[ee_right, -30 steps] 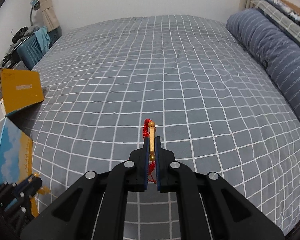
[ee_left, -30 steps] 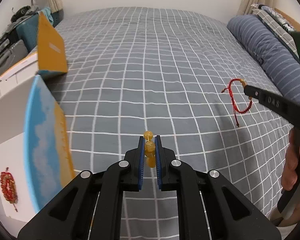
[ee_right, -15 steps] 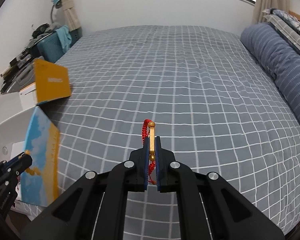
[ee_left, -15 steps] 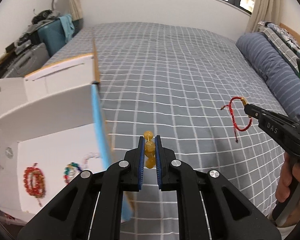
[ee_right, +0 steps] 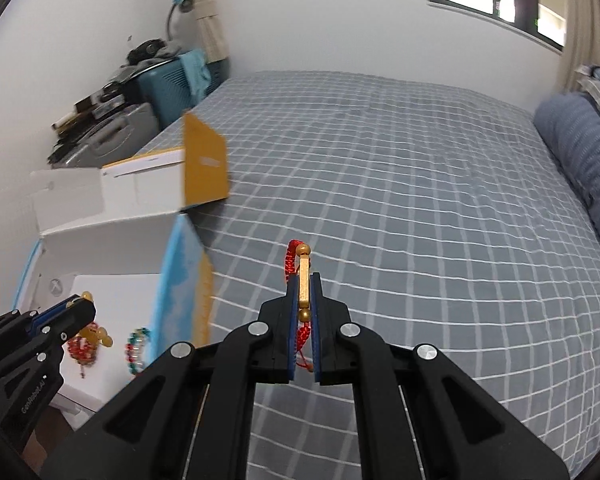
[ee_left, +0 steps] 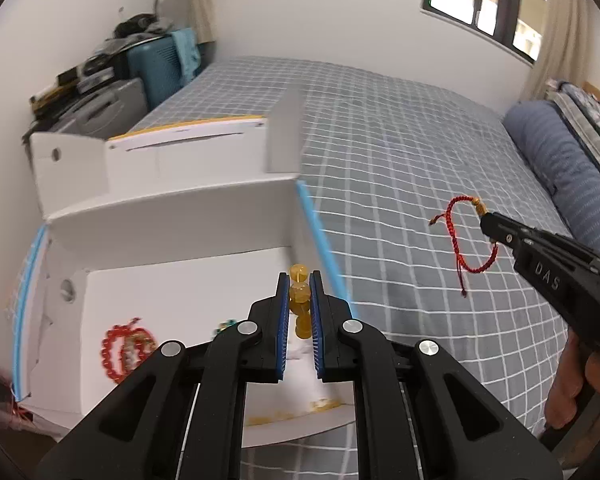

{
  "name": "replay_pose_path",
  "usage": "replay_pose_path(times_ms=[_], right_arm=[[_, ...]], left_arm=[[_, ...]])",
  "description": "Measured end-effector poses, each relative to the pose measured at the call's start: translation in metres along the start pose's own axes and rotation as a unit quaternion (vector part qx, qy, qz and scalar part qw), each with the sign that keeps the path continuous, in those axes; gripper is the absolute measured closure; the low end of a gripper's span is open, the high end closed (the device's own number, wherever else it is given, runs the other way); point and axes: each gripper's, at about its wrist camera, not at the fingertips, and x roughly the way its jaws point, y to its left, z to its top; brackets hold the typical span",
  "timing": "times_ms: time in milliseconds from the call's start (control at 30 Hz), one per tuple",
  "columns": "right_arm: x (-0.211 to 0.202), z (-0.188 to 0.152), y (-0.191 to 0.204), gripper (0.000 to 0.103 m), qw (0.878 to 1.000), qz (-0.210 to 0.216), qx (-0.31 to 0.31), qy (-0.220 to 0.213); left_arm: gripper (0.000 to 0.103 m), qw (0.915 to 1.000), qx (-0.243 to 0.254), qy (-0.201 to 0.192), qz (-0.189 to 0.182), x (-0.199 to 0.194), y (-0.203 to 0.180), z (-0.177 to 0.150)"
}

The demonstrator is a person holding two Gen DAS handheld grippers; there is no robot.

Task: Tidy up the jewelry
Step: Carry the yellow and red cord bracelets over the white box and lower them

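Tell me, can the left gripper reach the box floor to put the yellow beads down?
Probably yes. The left gripper, shut on the yellow beads, is above the open box; its flaps stand back.

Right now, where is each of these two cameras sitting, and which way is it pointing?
Left wrist view: rides on the left tongs, looking down into the open white cardboard box; they pinch a yellow bead bracelet.
Right wrist view: rides on the right tongs, facing across the grey checked bed; they pinch a red braided cord bracelet.
Shared: box, bed and window; each view also catches the other tongs.
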Motion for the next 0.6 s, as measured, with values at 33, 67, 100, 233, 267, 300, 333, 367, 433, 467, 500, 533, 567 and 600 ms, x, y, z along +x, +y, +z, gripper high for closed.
replay_pose_path(times_ms=[33,67,100,233,267,300,333,367,433,467,500,533,567,600], right_arm=[[0.001,0.001,0.012,0.098,1.000,0.006,-0.007,0.000],[0.002,0.001,0.020,0.098,1.000,0.009,-0.011,0.000],[0.002,0.002,0.029,0.098,1.000,0.012,-0.015,0.000],[0.005,0.003,0.062,0.098,0.999,0.026,-0.029,-0.003],[0.005,0.003,0.068,0.098,0.999,0.029,-0.031,-0.004],[0.006,0.003,0.076,0.098,0.999,0.030,-0.034,-0.003],[0.009,0.003,0.082,0.099,0.999,0.030,-0.037,-0.002],[0.010,0.003,0.093,0.098,0.999,0.033,-0.042,-0.002],[0.013,0.003,0.107,0.099,0.998,0.040,-0.051,0.000],[0.013,0.002,0.118,0.099,0.997,0.045,-0.056,0.000],[0.015,0.001,0.126,0.099,0.997,0.048,-0.061,0.000],[0.016,0.001,0.131,0.099,0.997,0.051,-0.065,0.001],[0.020,-0.001,0.139,0.099,0.996,0.054,-0.069,0.005],[0.024,-0.003,0.147,0.099,0.996,0.057,-0.073,0.009]], left_arm=[[0.094,1.0000,-0.004,0.000,0.003,-0.001,0.008,0.000],[0.094,1.0000,-0.008,0.001,0.005,-0.002,0.013,-0.001],[0.094,0.9999,-0.014,0.002,0.008,-0.003,0.023,-0.001],[0.094,0.9992,-0.032,0.001,0.023,-0.005,0.049,-0.003],[0.094,0.9990,-0.035,-0.001,0.029,-0.006,0.057,-0.003],[0.094,0.9985,-0.038,-0.004,0.039,-0.007,0.065,-0.005],[0.094,0.9982,-0.040,-0.005,0.046,-0.008,0.072,-0.006],[0.094,0.9979,-0.042,-0.004,0.048,-0.007,0.076,-0.007],[0.094,0.9973,-0.050,-0.001,0.053,-0.007,0.088,-0.008],[0.094,0.9970,-0.053,-0.001,0.057,-0.007,0.093,-0.009],[0.094,0.9966,-0.057,0.000,0.059,-0.008,0.100,-0.010],[0.094,0.9962,-0.061,0.001,0.063,-0.007,0.107,-0.011],[0.094,0.9960,-0.062,0.002,0.065,-0.006,0.111,-0.012],[0.094,0.9954,-0.066,0.004,0.069,-0.005,0.118,-0.013]])
